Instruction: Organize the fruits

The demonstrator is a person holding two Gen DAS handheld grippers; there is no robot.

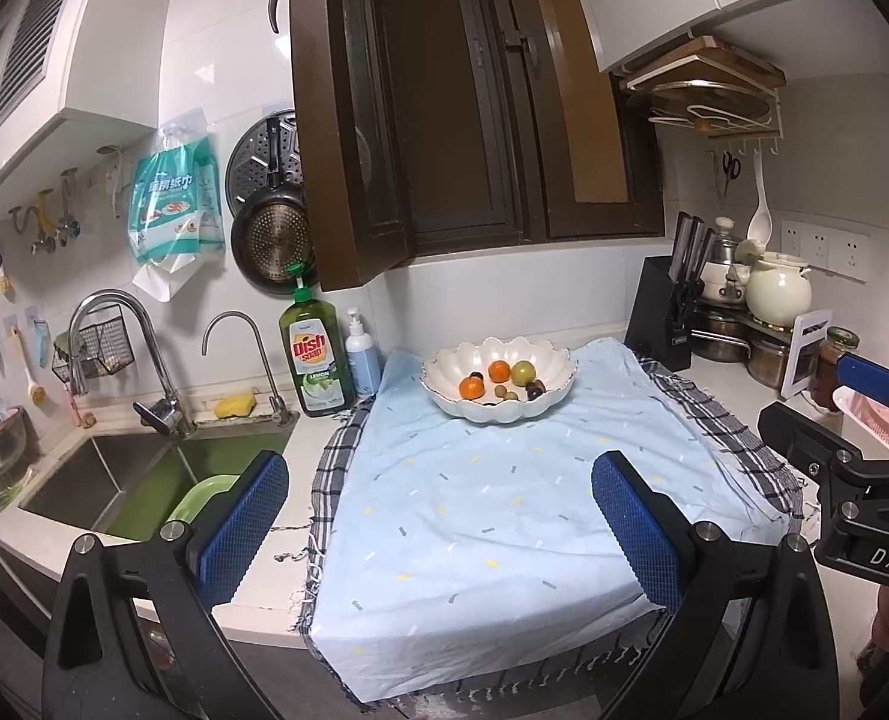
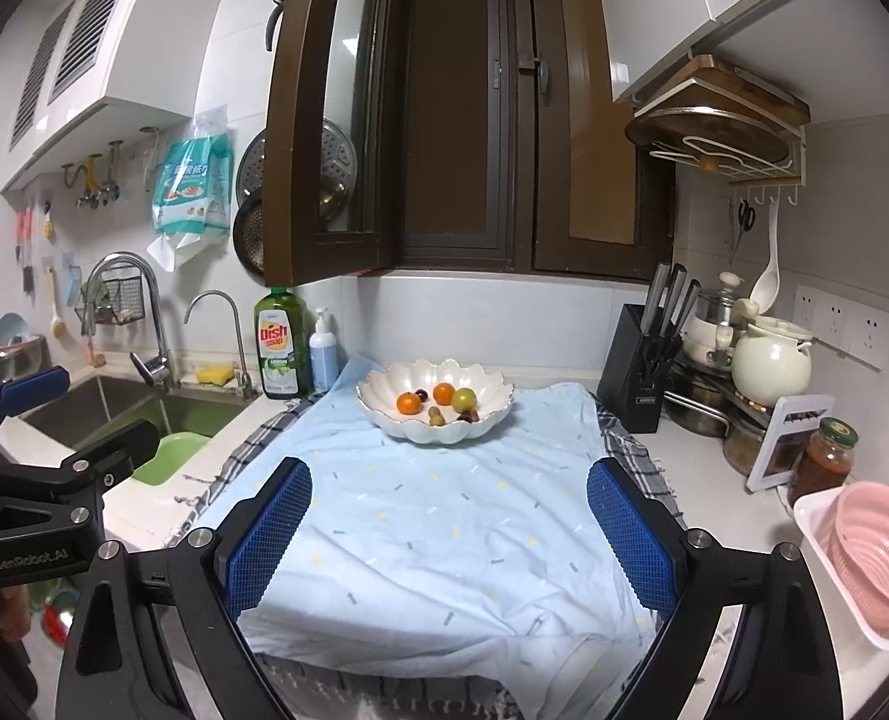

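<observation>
Left wrist view: the left claw (image 1: pixel 438 525) hangs with its blue pads spread wide and nothing between them, low over the near end of the pale blue speckled cloth (image 1: pixel 492 498) on the table. The white scalloped ceramic bowl (image 1: pixel 555 399) sits straight ahead at the cloth's far end, well apart, holding two oranges, a green fruit and some small dark and olive ones.

In the right wrist view the right claw (image 2: pixel 449 537) is likewise wide apart and empty, and the bowl (image 2: pixel 381 411) lies ahead, slightly left of its centre line. Neither arm looks clearly nearer; either would probably reach straight forward.
</observation>
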